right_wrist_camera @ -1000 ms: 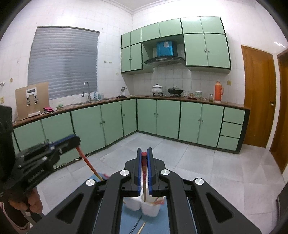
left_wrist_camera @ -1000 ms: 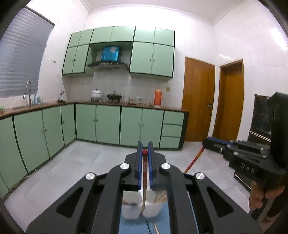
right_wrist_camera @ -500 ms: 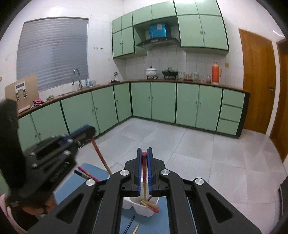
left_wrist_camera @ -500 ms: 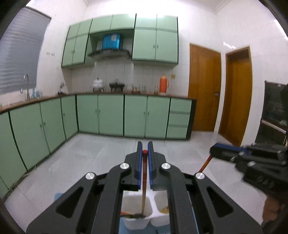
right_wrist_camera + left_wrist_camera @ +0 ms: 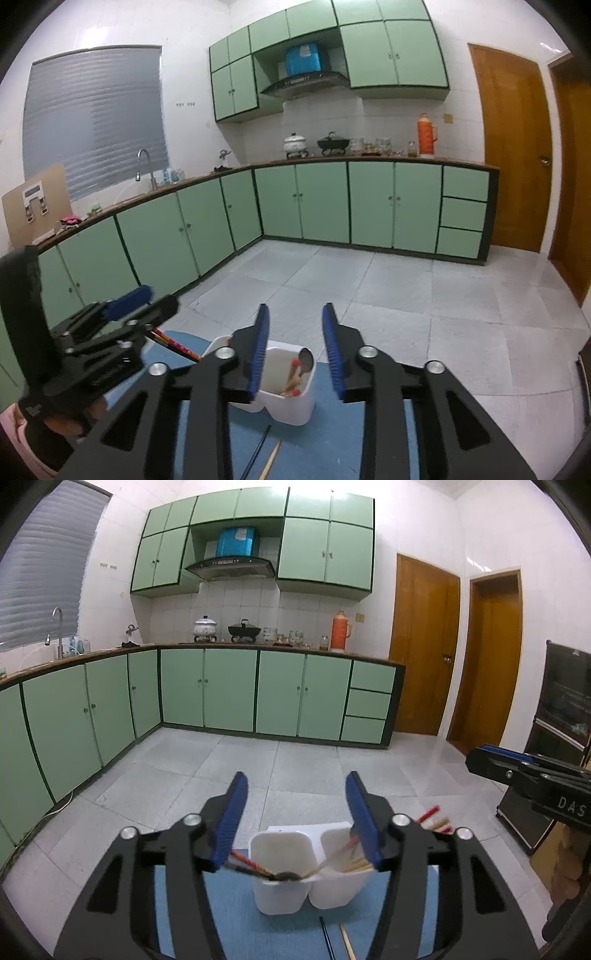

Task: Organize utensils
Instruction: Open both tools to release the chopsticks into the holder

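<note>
White plastic forms the two-compartment utensil holder [image 5: 306, 871], which stands on a blue mat [image 5: 236, 915] near the viewer. In the left wrist view, red chopsticks [image 5: 245, 860] and a dark spoon [image 5: 286, 877] are seen leaning in its left compartment, and pale wooden chopsticks [image 5: 356, 866] in the right one. On the mat just in front of the holder a black chopstick [image 5: 258, 452] and a wooden chopstick [image 5: 271, 458] are left lying. The left gripper [image 5: 295, 812] is held above the holder with its jaws spread wide and nothing between them; the right gripper [image 5: 295, 347] is likewise released and empty, over the right compartment. The step in hand is judged to be the pickup of a loose stick: it is best approached low, gripped near one end and lifted clear of the holder's rim before being tipped in with its like.
</note>
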{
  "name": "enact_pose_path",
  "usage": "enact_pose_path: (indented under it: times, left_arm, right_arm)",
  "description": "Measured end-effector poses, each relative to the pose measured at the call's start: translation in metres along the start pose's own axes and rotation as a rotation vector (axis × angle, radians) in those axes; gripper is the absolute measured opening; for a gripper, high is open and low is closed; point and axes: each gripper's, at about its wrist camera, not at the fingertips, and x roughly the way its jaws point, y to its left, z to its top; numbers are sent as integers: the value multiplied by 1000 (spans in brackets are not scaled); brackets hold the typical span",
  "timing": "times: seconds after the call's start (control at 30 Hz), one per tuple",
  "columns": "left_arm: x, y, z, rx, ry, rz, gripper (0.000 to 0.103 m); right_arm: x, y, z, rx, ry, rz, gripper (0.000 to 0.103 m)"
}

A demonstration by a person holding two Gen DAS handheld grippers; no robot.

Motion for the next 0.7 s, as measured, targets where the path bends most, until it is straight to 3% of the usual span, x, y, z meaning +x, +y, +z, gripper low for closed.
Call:
enact_pose_path:
  times: [0.23, 0.37, 0.5, 0.7]
  left_arm:
    - [-53, 3, -26, -28, -16, 5, 81]
    - [-71, 0, -46, -18, 8, 14, 89]
    - [-91, 0, -66, -16, 34, 14, 91]
    - [-116, -7, -92, 30, 55, 34, 94]
  right_arm:
    - [-49, 2, -31, 8, -60, -46, 70]
    - [-73, 11, -56, 9, -68, -59, 87]
    - [-92, 19, -81, 29, -62, -63, 95]
    - [-102, 27, -111, 54, -26, -67, 97]
